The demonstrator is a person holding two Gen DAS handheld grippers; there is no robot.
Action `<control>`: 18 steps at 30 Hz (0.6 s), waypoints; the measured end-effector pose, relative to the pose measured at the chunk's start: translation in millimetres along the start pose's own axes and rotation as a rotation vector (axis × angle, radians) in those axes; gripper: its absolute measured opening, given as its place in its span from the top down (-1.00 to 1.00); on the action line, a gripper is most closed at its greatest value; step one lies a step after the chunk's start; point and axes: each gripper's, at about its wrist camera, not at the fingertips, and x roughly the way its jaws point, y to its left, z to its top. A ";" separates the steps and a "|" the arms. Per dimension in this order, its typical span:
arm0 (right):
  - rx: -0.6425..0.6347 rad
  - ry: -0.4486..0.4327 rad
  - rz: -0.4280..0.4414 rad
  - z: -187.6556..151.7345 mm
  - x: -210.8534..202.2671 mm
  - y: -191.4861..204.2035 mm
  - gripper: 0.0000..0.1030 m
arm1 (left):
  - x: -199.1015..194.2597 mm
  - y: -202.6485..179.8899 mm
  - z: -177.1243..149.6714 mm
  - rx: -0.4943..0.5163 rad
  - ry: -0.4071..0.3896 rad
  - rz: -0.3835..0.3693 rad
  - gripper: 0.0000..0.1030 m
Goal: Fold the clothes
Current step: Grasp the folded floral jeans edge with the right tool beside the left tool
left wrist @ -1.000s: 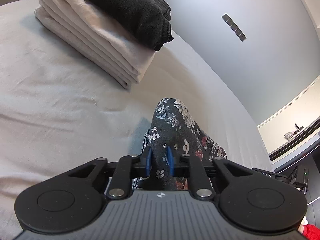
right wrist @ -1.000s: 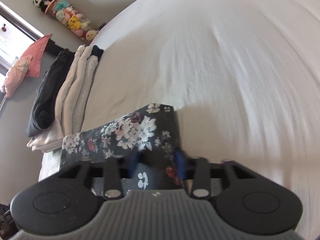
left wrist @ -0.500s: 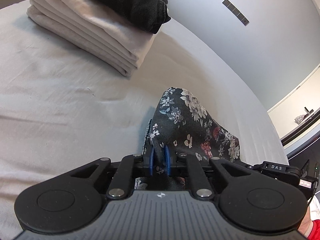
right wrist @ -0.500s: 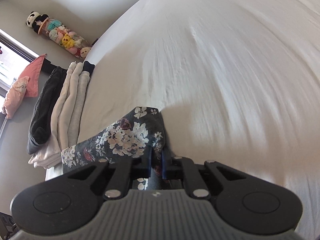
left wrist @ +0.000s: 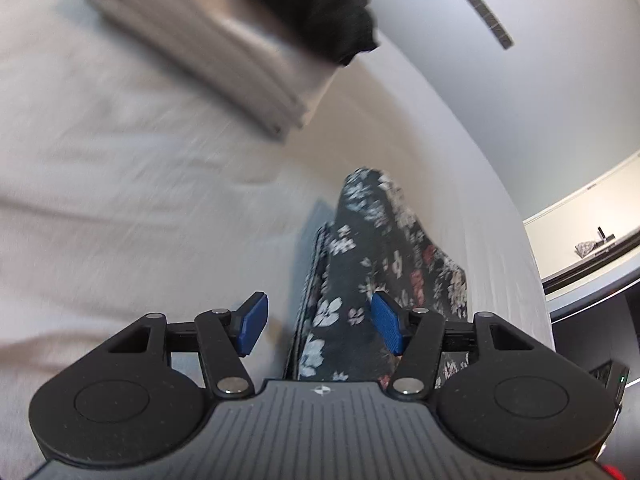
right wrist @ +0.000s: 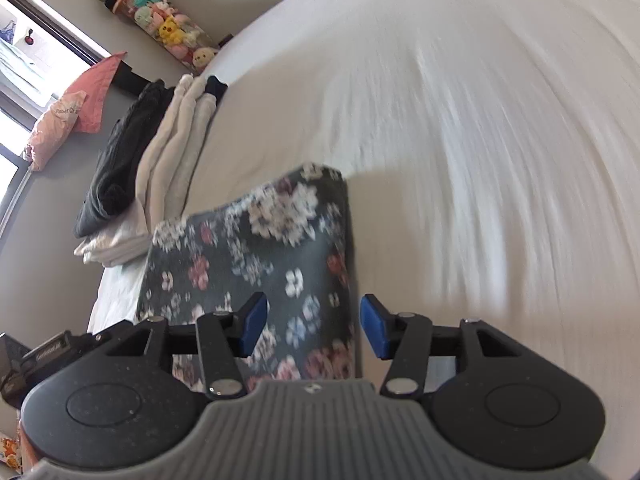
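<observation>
Flowery cloth (left wrist: pixel 380 264) lies folded on the bed (left wrist: pixel 120 200) — left tongs (left wrist: pixel 318 326) and right tongs (right wrist: pixel 312 328) both wide open, holding nothing.

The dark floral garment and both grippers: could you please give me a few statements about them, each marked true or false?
1. The left gripper is open. True.
2. The right gripper is clamped on the dark floral garment. False: it is open, with the fabric lying between its blue pads, ungripped.
3. The black folded garment lies on top of the stack of folded beige clothes. True.
4. The dark floral garment sits on top of that stack. False: it lies on the white bedsheet, apart from the stack.
</observation>
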 end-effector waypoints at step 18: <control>0.128 0.099 0.071 -29.4 -9.2 -22.7 -0.09 | 44.6 18.6 3.7 -0.139 0.170 -0.122 -0.01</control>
